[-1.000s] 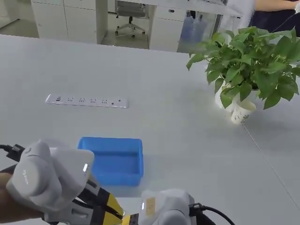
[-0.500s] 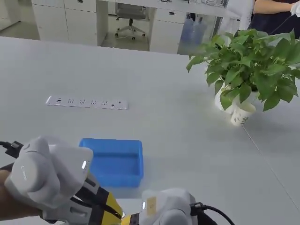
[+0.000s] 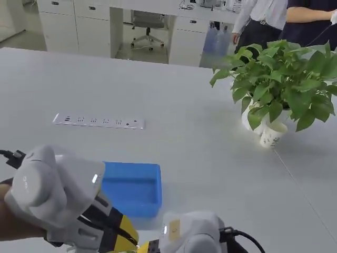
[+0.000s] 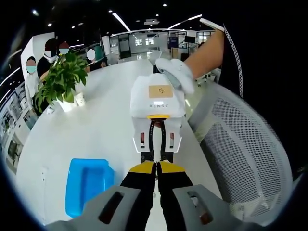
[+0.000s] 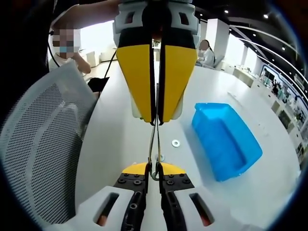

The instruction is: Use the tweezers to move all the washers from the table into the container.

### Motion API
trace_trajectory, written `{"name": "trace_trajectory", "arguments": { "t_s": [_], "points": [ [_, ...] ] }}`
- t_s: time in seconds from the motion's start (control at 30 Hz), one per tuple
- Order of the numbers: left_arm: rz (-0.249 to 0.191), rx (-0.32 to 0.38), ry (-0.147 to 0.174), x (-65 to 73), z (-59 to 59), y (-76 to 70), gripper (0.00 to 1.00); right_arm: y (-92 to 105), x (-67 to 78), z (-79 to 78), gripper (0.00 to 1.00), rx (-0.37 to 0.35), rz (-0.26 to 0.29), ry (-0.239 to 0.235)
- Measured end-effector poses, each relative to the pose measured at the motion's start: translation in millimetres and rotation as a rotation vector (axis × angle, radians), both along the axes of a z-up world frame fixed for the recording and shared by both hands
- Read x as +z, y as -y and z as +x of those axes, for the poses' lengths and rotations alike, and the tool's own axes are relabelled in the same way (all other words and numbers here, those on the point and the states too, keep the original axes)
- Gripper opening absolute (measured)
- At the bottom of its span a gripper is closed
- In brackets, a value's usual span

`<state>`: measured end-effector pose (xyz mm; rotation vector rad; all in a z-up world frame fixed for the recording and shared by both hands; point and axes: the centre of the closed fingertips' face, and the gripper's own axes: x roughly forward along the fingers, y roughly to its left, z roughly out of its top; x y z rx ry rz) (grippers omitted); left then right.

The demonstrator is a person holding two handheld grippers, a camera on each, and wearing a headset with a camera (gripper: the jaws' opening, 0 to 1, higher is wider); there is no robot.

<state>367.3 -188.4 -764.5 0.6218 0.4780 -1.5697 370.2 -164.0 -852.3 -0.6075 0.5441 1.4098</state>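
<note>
My left gripper (image 3: 120, 236) comes in from the lower left, its yellow jaws shut. It meets my right gripper (image 3: 152, 245) tip to tip at the bottom edge. In the right gripper view, thin metal tweezers (image 5: 154, 144) run from my right gripper (image 5: 154, 171), shut on one end, up into the left gripper's yellow jaws (image 5: 155, 113), shut on the other end. A small washer (image 5: 175, 143) lies on the white table beside the tweezers. The blue container (image 3: 132, 169) stands just beyond the grippers and also shows as the blue container (image 5: 226, 139) and the blue container (image 4: 86, 185).
A white power strip (image 3: 98, 122) lies farther back on the left. A potted plant (image 3: 279, 79) in a white pot stands at the right. A white mesh chair (image 4: 245, 144) is close to the table edge. People stand beyond the table.
The head camera has tipped, so the whole picture has slid down a little. Both grippers stay together, tip to tip, at the bottom edge.
</note>
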Motion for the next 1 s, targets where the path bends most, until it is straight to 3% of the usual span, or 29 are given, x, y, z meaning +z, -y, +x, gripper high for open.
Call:
{"name": "trace_trajectory", "arguments": {
  "t_s": [0.37, 1.0],
  "points": [
    [0.003, -0.020, 0.024, 16.4, 10.9, -1.4, 0.05, -1.0, 15.8, 15.1, 0.10, -0.011, 0.014, 0.030],
    [0.004, -0.022, 0.045, 35.7, 40.4, -4.4, 0.04, -5.0, 35.8, 48.5, 0.10, -0.045, 0.049, 0.059]
  ]
}}
